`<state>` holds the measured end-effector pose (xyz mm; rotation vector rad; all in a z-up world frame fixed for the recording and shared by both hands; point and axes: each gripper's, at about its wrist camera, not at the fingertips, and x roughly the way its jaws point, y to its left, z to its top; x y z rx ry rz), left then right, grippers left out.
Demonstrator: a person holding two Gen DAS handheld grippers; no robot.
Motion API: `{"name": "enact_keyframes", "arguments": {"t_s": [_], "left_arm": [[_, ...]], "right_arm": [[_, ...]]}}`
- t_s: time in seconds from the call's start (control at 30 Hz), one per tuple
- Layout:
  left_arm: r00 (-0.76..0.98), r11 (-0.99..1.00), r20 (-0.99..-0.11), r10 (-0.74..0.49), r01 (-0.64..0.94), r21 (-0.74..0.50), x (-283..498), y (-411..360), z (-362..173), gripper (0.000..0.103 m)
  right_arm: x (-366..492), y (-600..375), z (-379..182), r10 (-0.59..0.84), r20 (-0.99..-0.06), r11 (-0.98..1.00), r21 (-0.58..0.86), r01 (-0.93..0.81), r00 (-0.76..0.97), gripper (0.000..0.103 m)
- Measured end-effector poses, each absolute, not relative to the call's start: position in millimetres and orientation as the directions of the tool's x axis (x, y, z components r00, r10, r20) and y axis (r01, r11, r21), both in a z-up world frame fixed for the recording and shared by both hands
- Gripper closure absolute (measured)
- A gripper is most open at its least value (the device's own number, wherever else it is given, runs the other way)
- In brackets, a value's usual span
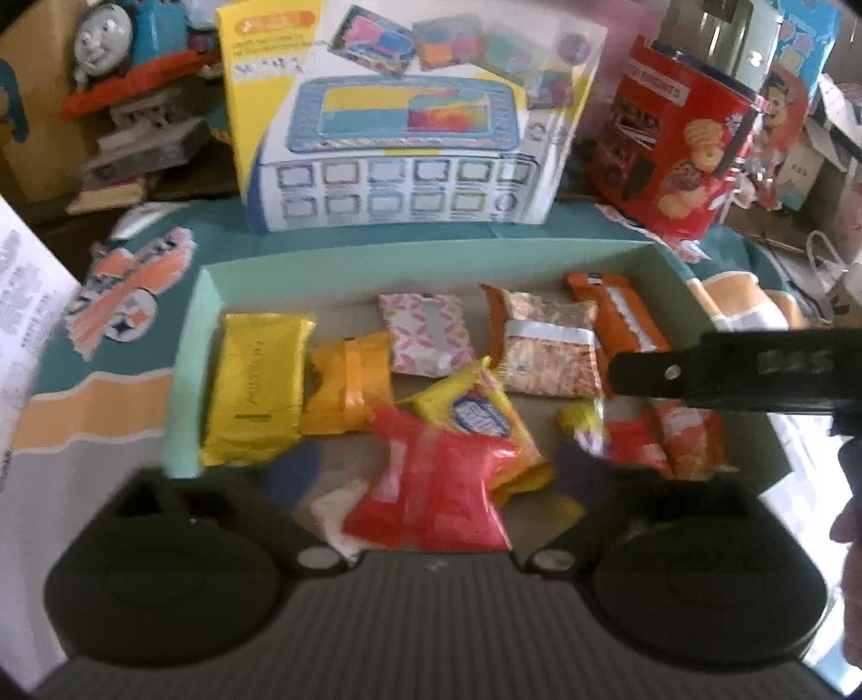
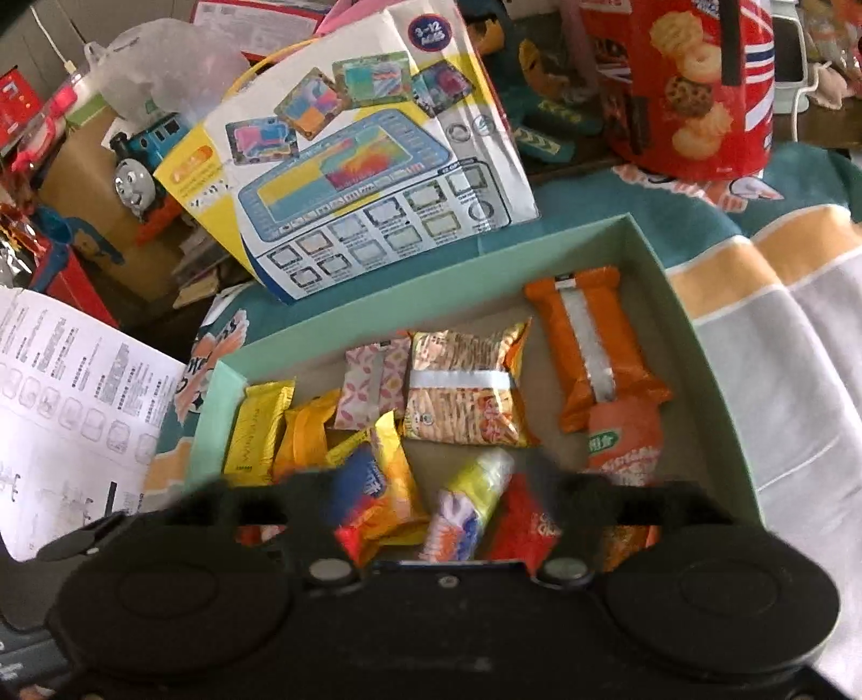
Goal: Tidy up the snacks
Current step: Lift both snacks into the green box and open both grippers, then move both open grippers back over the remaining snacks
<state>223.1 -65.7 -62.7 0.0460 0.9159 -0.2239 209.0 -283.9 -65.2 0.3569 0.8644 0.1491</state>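
Note:
A pale green box (image 1: 420, 253) (image 2: 695, 301) holds several snack packets. In the left wrist view a red packet (image 1: 431, 484) lies between my left gripper's (image 1: 431, 501) open fingers, near the box's front. A yellow bar (image 1: 253, 387), a yellow biscuit packet (image 1: 474, 414), a pink patterned packet (image 1: 425, 334), a noodle pack (image 1: 549, 344) and an orange packet (image 1: 625, 317) lie further in. My right gripper (image 2: 447, 511) is open over the box front, above a small yellow-and-white packet (image 2: 468, 501). Its arm crosses the left view at right (image 1: 754, 371).
A toy box (image 1: 409, 118) (image 2: 366, 161) stands behind the green box. A red biscuit tin (image 1: 679, 140) (image 2: 695, 86) is at the back right. A toy train (image 1: 108, 37) and clutter sit at the back left. A printed sheet (image 2: 70, 409) lies at left on the patterned cloth (image 1: 108, 344).

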Motion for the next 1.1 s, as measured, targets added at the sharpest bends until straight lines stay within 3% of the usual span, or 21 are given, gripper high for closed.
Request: {"name": "enact_keyframes", "arguments": {"t_s": [0.03,0.2,0.7,1.1], "left_arm": [[0.597,0.977,-0.786,-0.160,0.208,-0.041,221.2,-66.3,-62.6,0.000],[0.577,0.977,-0.802,-0.154,0.213,-0.035,211.7,-68.5,-63.1,0.000],[0.598,0.967,-0.782,-0.173,0.256,-0.019,147.5,-70.5,-33.4,0.000],[0.447,0.972,-0.874,-0.192,0.207,-0.108,77.2,-46.2,-80.2,0.000]], "right_arm": [[205.2,-284.2,-63.2,0.261,-0.704,0.935,0.355,0.009,0.661,0.010],[189.5,-288.0,-56.7,0.254,-0.697,0.943,0.332,-0.012,0.671,0.000],[112.6,-305.9,-29.6,0.219,-0.663,0.950,0.311,-0.002,0.716,0.000],[51.1,-314.3,-79.7,0.234,-0.723,0.941,0.336,0.035,0.650,0.000]]}}
